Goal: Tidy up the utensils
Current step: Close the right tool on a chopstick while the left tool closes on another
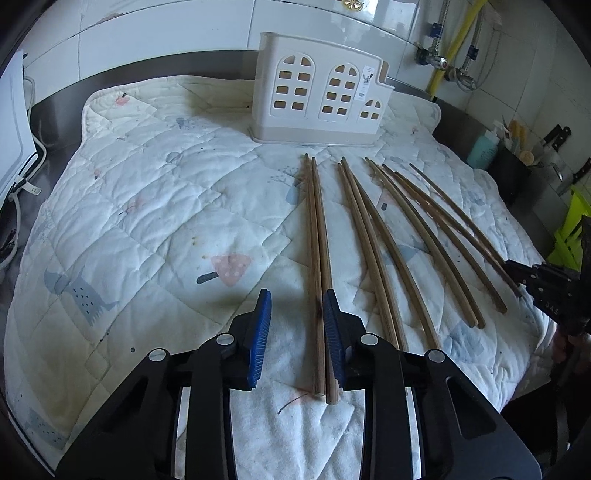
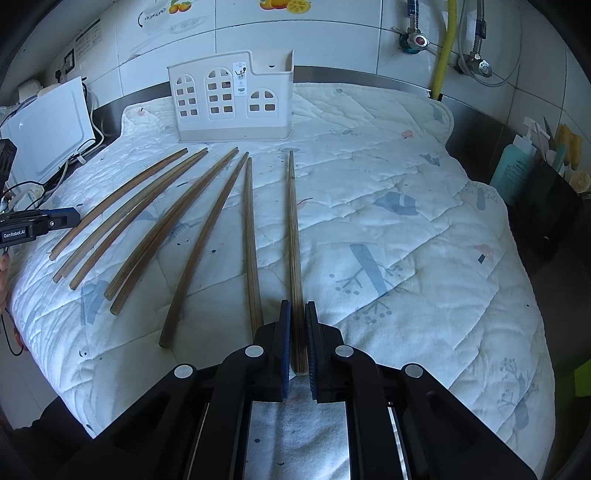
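Already the right gripper point(image 2: 297, 325) pinches the rightmost chopstick point(image 2: 293, 236), pointing lengthwise toward the holder point(image 2: 236, 122); the left gripper point(image 1: 295, 321) gapes wide.

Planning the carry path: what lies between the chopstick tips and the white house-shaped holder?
Only bare quilted mat, seen in both wrist views, separates the wooden chopsticks from the holder.

Soft, cool daylight — sharp centre, glare on wall tiles point(image 1: 155, 33), fisheye-bent, dark-vignetted edges.
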Tool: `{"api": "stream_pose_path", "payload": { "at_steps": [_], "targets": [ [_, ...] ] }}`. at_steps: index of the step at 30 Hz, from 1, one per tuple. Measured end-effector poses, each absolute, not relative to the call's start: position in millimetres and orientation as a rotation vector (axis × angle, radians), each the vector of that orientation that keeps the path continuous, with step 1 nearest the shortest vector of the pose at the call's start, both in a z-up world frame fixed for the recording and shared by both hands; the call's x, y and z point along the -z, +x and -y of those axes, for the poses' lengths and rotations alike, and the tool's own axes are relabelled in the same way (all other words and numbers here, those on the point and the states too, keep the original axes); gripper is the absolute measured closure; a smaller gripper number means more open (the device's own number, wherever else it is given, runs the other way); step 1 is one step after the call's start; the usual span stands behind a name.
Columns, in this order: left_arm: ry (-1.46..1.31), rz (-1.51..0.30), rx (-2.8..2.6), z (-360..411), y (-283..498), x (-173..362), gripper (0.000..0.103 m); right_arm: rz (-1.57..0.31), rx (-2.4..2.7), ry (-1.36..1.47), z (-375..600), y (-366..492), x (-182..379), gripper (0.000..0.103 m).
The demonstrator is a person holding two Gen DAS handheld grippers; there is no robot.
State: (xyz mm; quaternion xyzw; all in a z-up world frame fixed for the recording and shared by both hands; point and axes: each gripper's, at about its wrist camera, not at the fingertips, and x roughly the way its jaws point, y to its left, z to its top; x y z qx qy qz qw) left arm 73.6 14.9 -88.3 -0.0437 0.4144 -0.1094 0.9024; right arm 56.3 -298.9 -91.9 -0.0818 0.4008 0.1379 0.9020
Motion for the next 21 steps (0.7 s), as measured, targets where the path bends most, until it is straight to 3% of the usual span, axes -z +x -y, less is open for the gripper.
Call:
{"api": "stream_pose_path", "payload": {
  "at_steps": [14, 21],
  "targets": [
    [0.064, -0.83, 0.174, 4.9, 75.8, 95.0, 0.076, -0.815, -0.276, -0.162, 299.0, 55.1, 91.9, 0.095],
    [0.006, -0.811, 0.156, 1.0, 74.9, 94.4, 0.087, -0.799, -0.274, -0.15, 301.1, 53.6, 93.1, 0.095]
  ]
}}
